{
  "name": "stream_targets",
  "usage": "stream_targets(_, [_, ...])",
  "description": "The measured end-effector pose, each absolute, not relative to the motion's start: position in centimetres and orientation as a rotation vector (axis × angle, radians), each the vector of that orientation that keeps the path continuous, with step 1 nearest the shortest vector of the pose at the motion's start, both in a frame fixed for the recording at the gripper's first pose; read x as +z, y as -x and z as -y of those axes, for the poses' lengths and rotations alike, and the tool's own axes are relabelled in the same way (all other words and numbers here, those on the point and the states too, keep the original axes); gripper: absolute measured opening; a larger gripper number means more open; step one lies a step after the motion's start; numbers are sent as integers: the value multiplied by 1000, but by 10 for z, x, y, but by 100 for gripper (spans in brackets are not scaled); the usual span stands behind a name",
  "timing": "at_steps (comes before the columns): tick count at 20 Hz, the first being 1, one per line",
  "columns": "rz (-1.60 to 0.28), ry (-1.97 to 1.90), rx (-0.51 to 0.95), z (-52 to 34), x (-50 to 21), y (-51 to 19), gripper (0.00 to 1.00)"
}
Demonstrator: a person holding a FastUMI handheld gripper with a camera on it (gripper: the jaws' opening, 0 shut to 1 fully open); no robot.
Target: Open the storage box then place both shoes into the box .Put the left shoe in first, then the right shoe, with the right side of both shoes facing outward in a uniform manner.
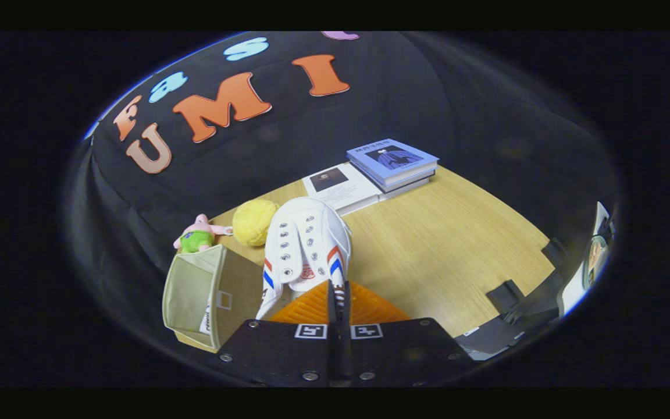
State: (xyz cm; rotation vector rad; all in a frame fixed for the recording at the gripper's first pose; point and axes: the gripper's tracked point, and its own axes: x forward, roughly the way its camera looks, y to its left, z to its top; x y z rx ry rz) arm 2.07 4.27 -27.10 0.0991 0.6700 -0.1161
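gripper [338,299] is pinching the white shoe [306,244] by its heel edge, storage box [210,291] open just left; thin grip, so it might twist or drop

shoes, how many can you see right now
1: a white shoe pinched in the shut tool, beside the open storage box. A second may be hidden.
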Motion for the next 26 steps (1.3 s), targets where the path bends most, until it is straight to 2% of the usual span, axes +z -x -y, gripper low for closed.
stream_targets(7, [-652,-109,-49,-163,-269,-6,1])
stream_targets(12, [-685,-25,-27,-217,-297,-2,0])
stream_targets(21, [-766,56,-79,-241,-349,-4,3])
stream_targets(24, [-696,32,-56,-252,-330,-19,27])
stream_targets(26, [-641,72,-78,-245,-308,-25,64])
